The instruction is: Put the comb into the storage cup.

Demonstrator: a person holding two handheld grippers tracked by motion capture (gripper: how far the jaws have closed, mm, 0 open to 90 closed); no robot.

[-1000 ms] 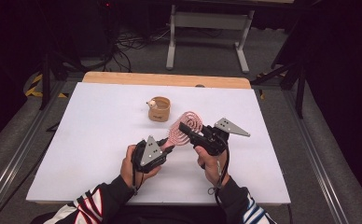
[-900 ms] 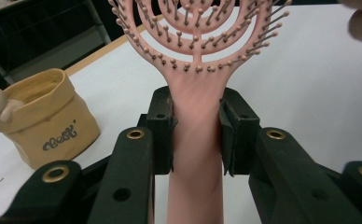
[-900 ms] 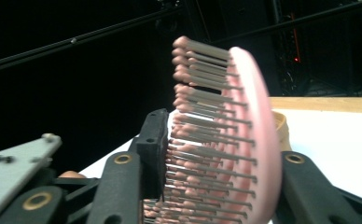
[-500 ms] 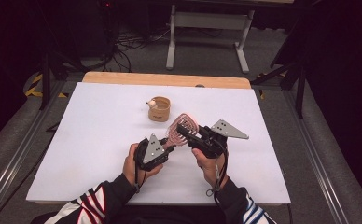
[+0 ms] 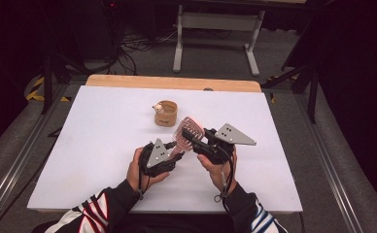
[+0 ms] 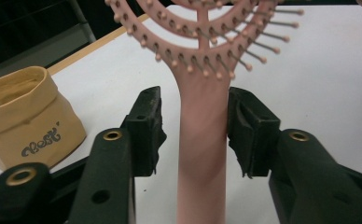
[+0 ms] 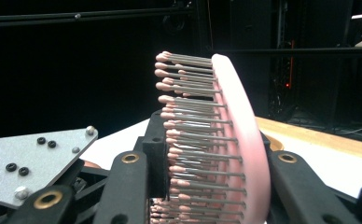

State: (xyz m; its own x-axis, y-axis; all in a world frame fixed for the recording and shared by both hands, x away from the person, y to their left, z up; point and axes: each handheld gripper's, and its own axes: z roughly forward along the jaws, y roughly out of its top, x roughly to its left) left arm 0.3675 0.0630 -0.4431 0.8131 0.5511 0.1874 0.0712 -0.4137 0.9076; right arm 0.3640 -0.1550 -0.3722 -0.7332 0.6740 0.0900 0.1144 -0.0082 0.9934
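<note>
On the white worktop, a small tan paper bag is seen standing toward the far middle. Nearer, the left gripper is held with its jaws spread on either side of the handle of a pink hairbrush, a gap showing on each side. The brush head is pinched between the jaws of the right gripper, above the worktop.

A lab or recording studio: a white-topped table stands on a grey floor amid dark surroundings, with cables trailing beyond its far edge, black stand legs off its far-left corner, and hazard tape there.
</note>
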